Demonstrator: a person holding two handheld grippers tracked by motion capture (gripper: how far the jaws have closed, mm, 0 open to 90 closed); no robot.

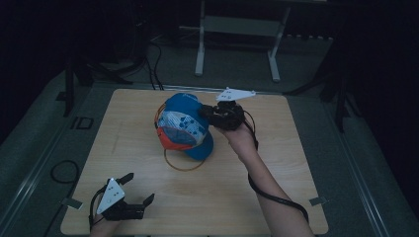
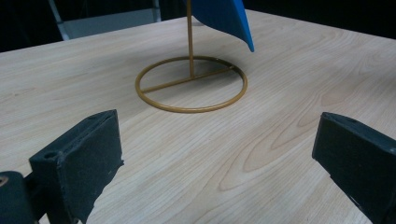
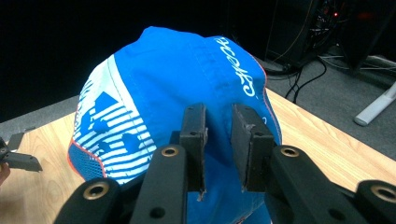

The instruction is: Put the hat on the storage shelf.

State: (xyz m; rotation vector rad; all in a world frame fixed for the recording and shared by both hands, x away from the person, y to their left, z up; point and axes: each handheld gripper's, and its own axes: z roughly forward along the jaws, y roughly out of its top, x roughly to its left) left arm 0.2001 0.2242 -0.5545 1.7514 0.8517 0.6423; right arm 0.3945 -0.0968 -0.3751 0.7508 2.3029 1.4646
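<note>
At the near edge of the wooden table (image 1: 148, 207), the left gripper (image 1: 133, 190) is resting low on the surface, and the person's left hand (image 1: 101, 228) is just coming in from the bottom of the high view. Its two black jaws are standing wide apart and are holding nothing; in the left gripper view there is only bare wood between them. It is pointing toward the middle of the table, where the gold wire stand (image 2: 191, 84) is standing well apart from it, with its round ring base lying flat on the wood and a thin post rising from it.

Farther away, the person's right forearm (image 1: 269, 185) is reaching diagonally across the table, and the right hand (image 1: 237, 133) is holding the right gripper (image 3: 218, 144) up against the blue cap (image 3: 187, 84). The cap is sitting on top of the stand, near the table's centre, with its brim (image 2: 224, 18) hanging down. The right gripper's jaws are nearly together, pinching a fold of the blue fabric at the side of the cap.
</note>
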